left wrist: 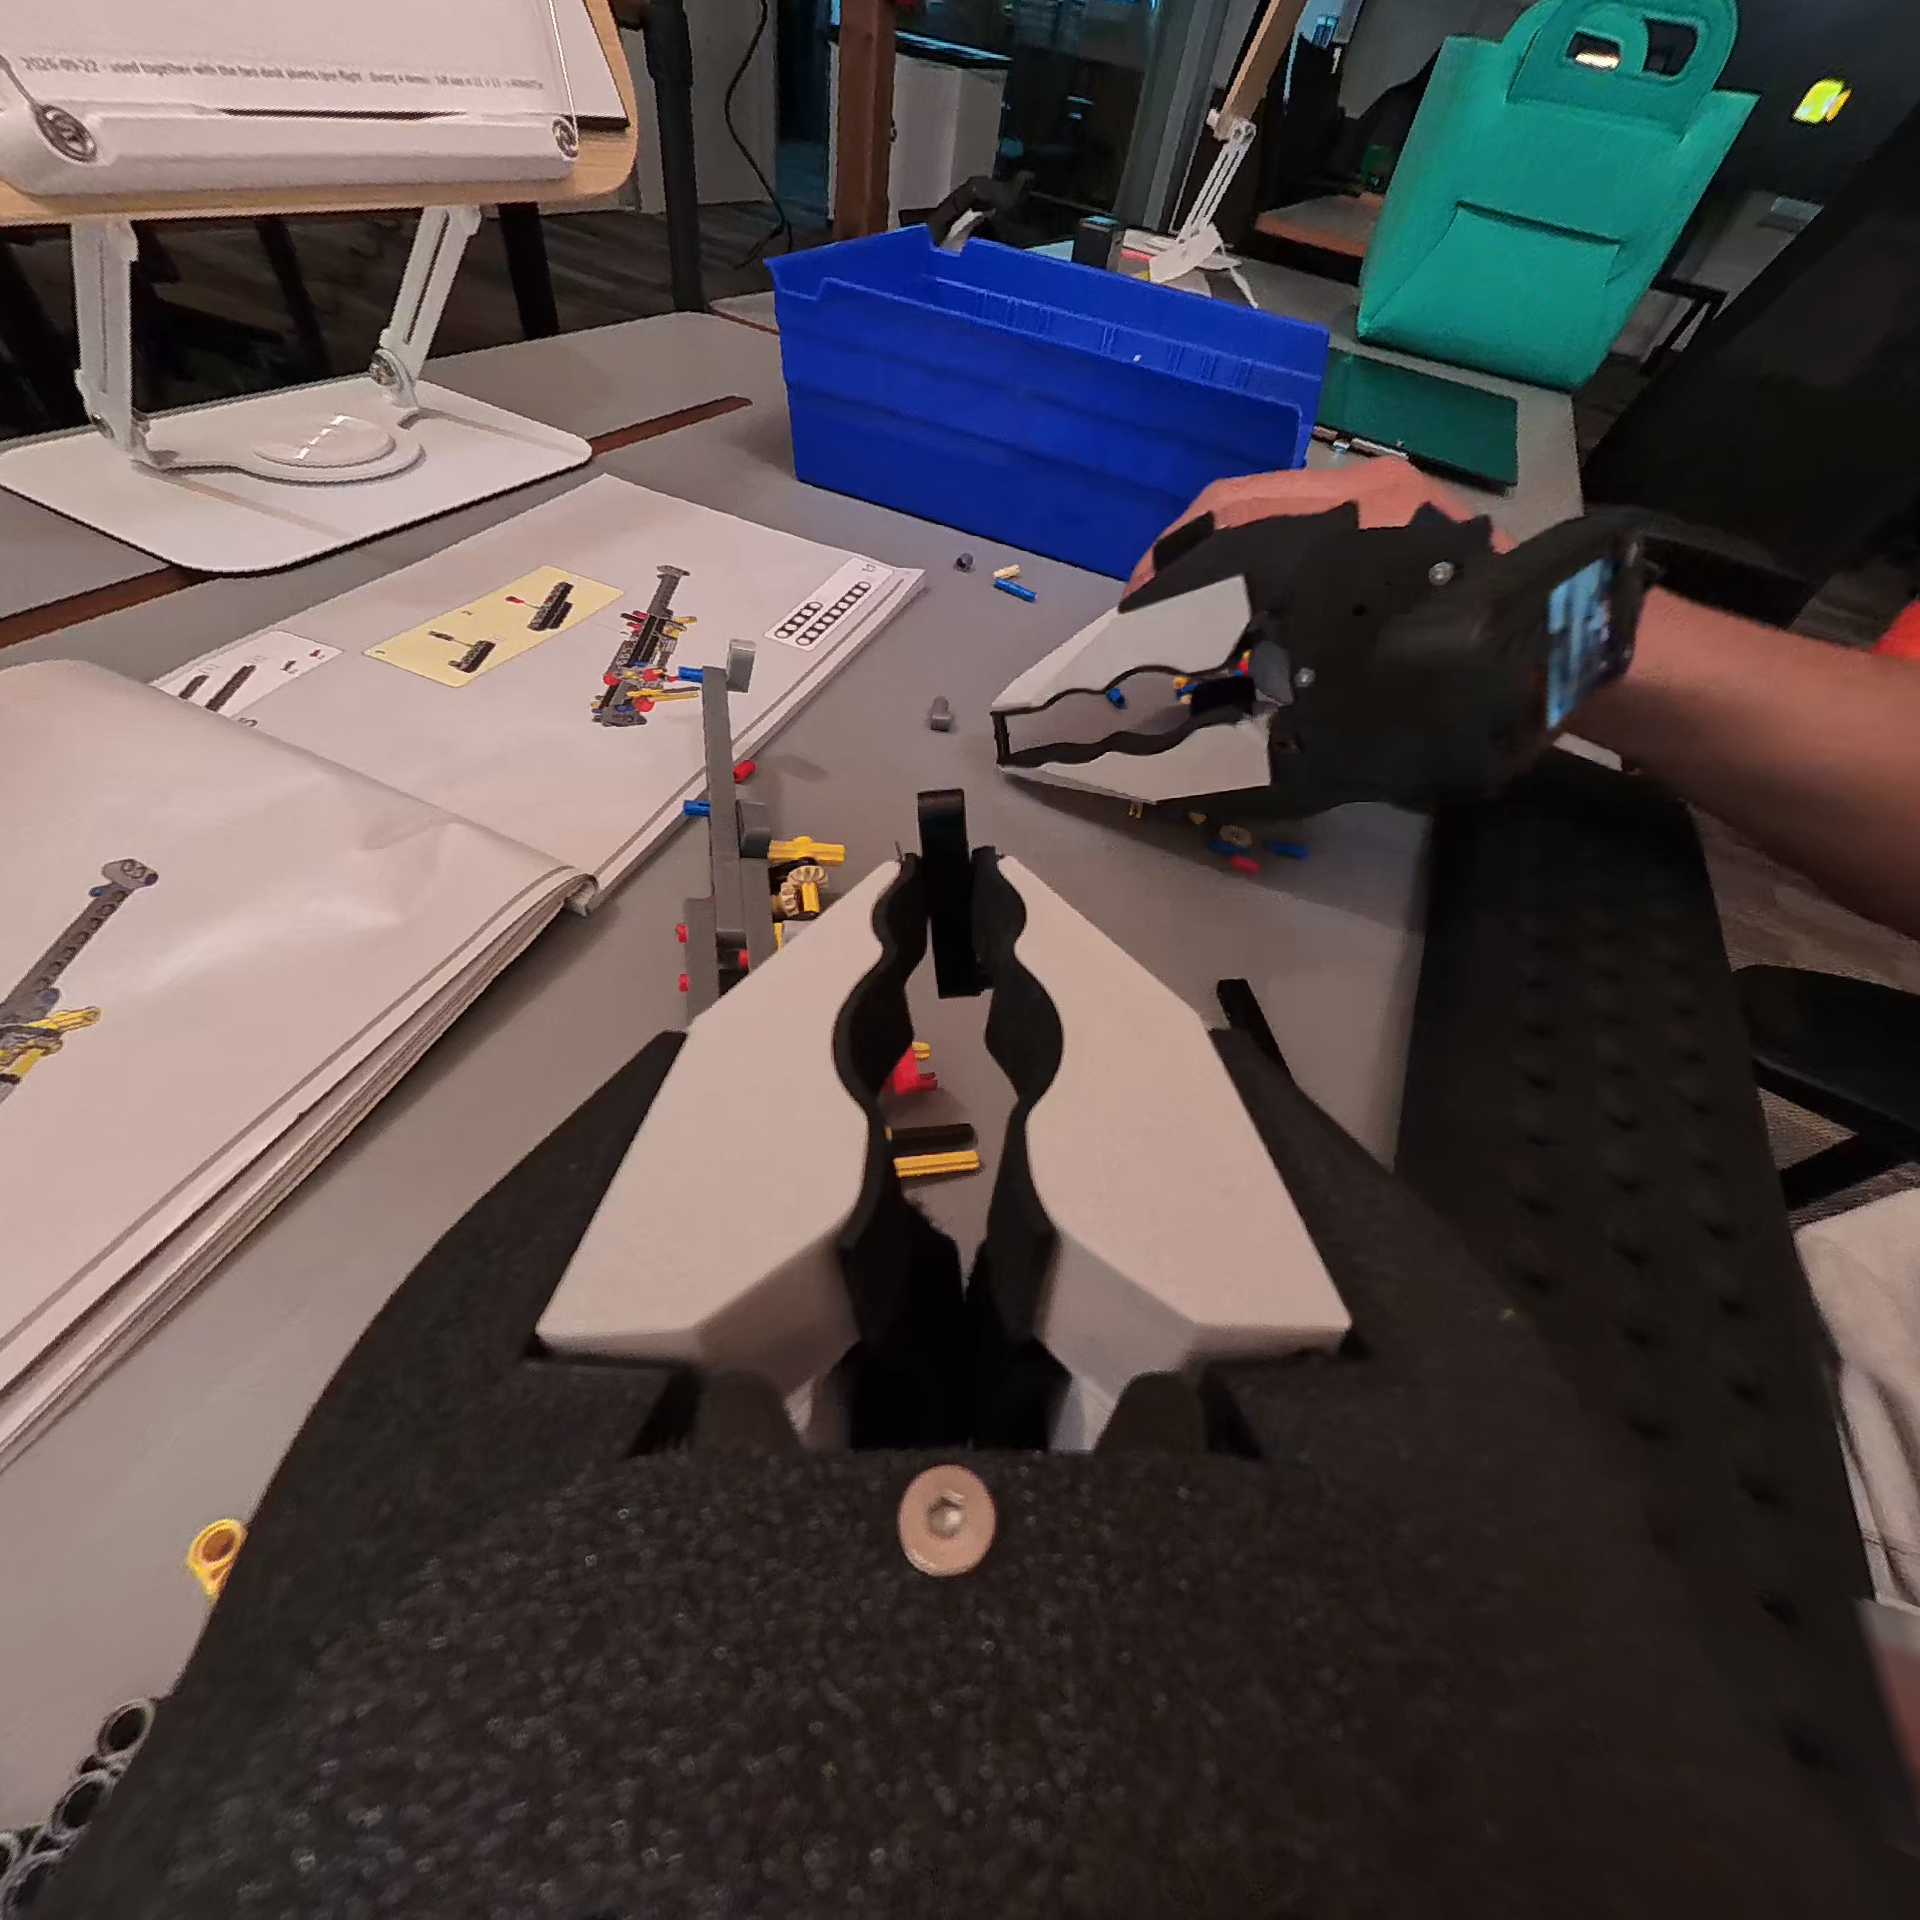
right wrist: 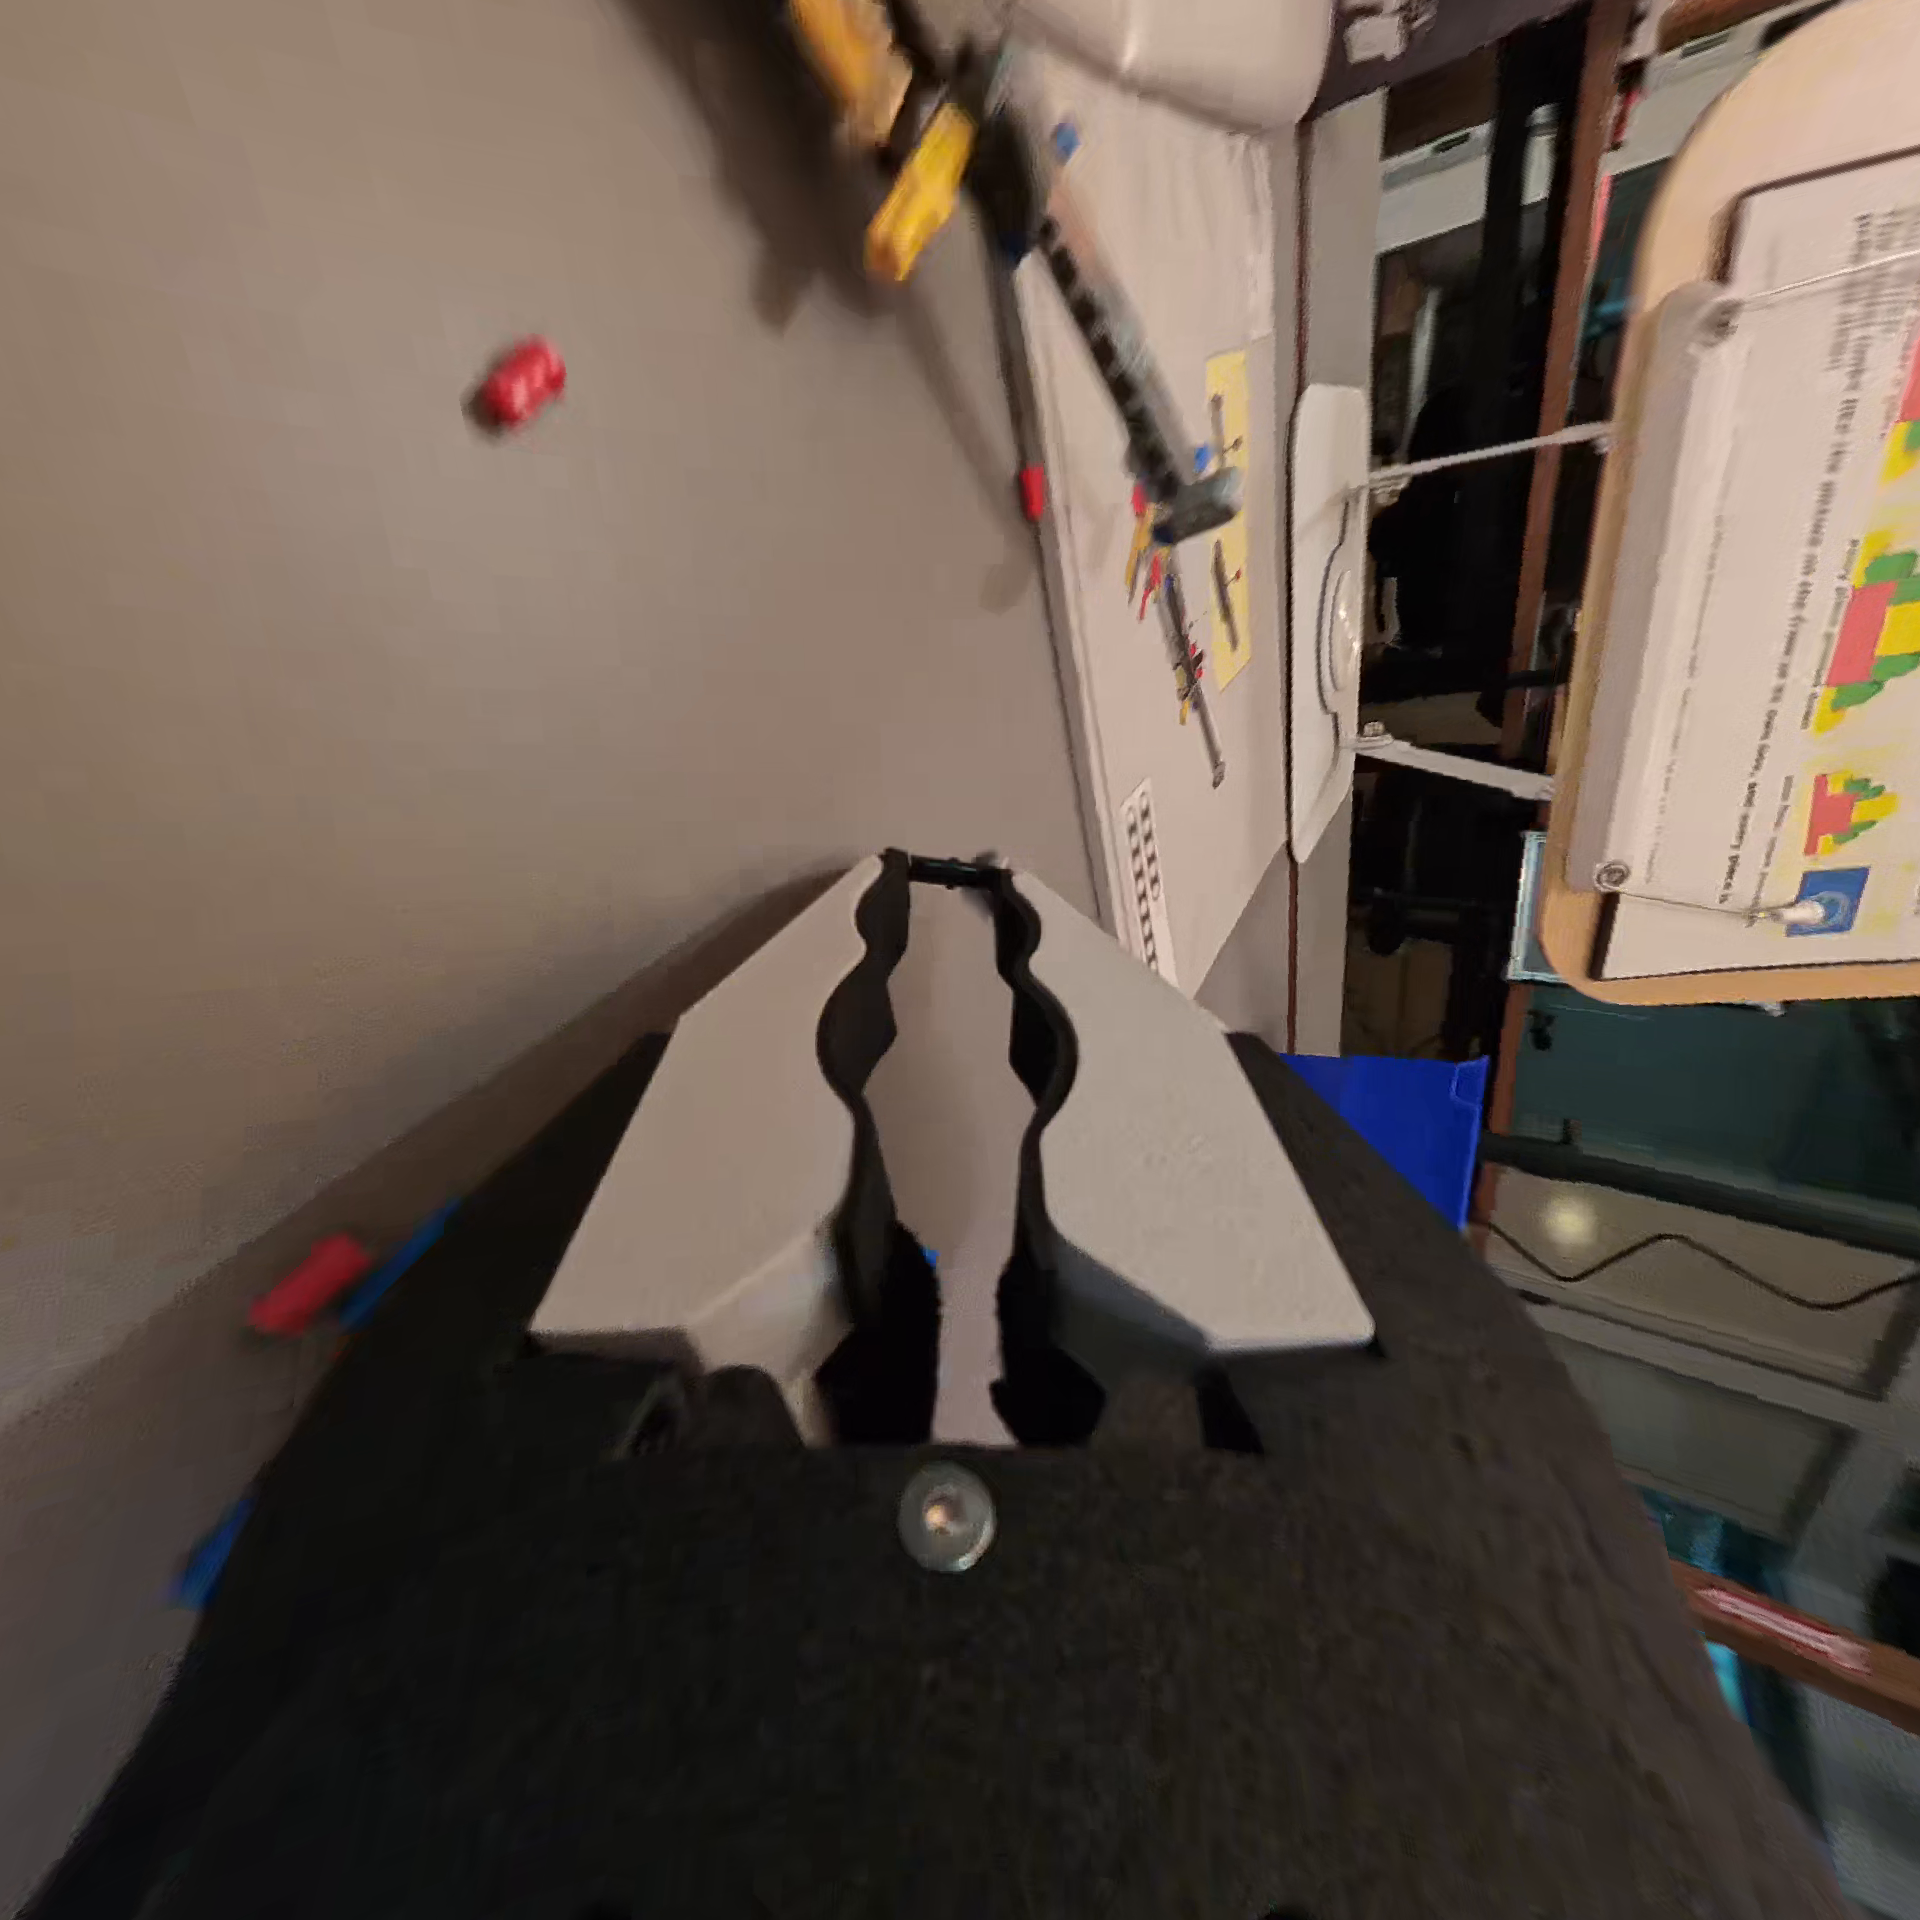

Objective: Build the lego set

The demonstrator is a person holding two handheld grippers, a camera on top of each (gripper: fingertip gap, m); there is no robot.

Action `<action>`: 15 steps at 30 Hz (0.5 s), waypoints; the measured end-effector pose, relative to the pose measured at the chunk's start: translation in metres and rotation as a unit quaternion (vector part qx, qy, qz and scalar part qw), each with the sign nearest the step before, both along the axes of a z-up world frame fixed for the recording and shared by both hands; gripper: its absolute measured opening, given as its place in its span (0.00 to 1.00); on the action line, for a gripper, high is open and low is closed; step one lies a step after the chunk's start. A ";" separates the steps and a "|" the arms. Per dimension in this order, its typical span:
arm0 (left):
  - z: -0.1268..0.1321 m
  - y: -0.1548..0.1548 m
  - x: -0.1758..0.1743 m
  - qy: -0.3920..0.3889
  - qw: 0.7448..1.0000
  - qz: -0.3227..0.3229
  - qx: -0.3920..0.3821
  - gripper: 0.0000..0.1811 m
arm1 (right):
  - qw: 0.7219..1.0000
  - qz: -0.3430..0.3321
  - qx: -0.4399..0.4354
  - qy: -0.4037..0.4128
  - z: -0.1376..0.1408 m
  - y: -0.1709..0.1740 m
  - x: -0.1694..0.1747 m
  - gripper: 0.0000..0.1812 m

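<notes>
On the grey table [left wrist: 1091,935], your open instruction booklet [left wrist: 416,831] lies at the left, with the blue bin [left wrist: 1039,416] at the far side. Just right of the booklet stands the grey lego assembly [left wrist: 727,831]. Your left gripper [left wrist: 951,883] is clenched on a black beam [left wrist: 951,904]; your right gripper [right wrist: 945,871] pinches a small black pin [right wrist: 943,871], near loose pieces [left wrist: 1247,847].

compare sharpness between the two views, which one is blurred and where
Left wrist view: mostly sharp; the instruction booklet and blue bin read crisply, with wide-angle bending at the edges. Right wrist view: rolled sideways and motion-smeared; the red piece and yellow-and-black assembly are streaked, while the right tool stays fairly crisp.
</notes>
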State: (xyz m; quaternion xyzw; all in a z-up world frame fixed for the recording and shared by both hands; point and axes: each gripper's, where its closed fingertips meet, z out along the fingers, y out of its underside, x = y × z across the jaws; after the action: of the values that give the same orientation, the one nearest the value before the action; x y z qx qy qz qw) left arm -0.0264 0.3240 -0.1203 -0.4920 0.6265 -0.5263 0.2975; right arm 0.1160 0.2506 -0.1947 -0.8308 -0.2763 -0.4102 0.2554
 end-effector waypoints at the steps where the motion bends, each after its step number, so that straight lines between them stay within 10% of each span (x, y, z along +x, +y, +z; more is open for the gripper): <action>1: 0.000 0.000 0.000 0.000 1.000 0.000 0.000 0.03 | 1.000 0.005 -0.016 -0.020 -0.003 -0.002 0.005 0.08; 7: 0.001 0.002 0.000 -0.002 1.000 0.003 -0.006 0.03 | 0.993 0.061 -0.086 -0.048 -0.005 -0.003 0.008 0.08; 15: 0.002 0.002 0.000 -0.003 1.000 0.002 -0.007 0.03 | 0.978 0.062 -0.120 0.159 -0.010 -0.014 -0.008 0.09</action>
State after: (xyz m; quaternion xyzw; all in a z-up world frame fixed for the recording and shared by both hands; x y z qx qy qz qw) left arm -0.0268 0.3256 -0.1185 -0.4940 0.6210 -0.5315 0.2965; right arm 0.1080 0.2366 -0.2051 -0.8914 -0.3302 -0.2200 0.2189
